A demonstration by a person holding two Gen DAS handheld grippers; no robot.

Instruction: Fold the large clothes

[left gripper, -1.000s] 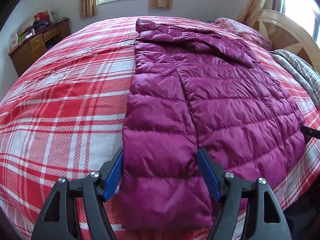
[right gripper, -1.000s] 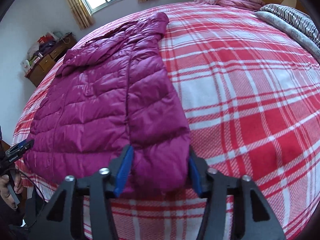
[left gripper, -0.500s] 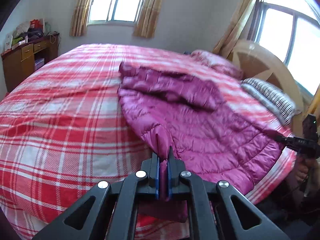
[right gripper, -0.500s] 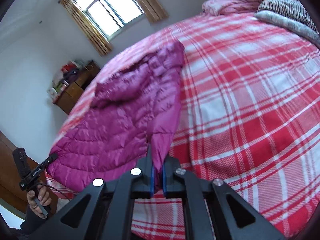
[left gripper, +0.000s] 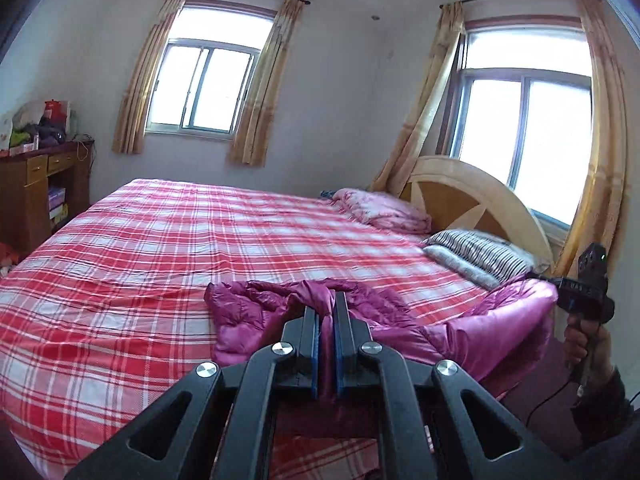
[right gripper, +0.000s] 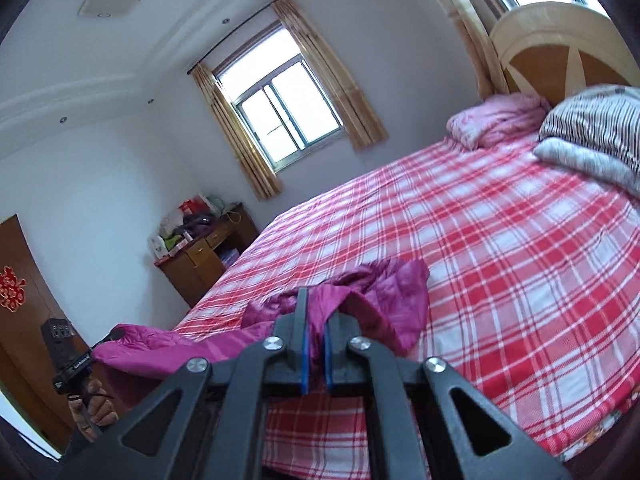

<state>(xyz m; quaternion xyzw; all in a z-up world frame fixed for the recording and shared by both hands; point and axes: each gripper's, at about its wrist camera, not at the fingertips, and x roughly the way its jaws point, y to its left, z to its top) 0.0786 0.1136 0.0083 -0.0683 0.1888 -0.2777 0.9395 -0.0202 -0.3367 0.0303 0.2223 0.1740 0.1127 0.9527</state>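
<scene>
Sagging between clenched left hand-held gripper (left gripper: 327, 312) and right hand-held gripper (right gripper: 316, 312): glossy magenta puffer jacket (left gripper: 492, 328), seemingly crumpled.

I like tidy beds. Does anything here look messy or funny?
Only the shiny magenta quilted jacket: it is bunched up, its hem pinched by both the left gripper and right gripper above the red plaid bedspread.
</scene>
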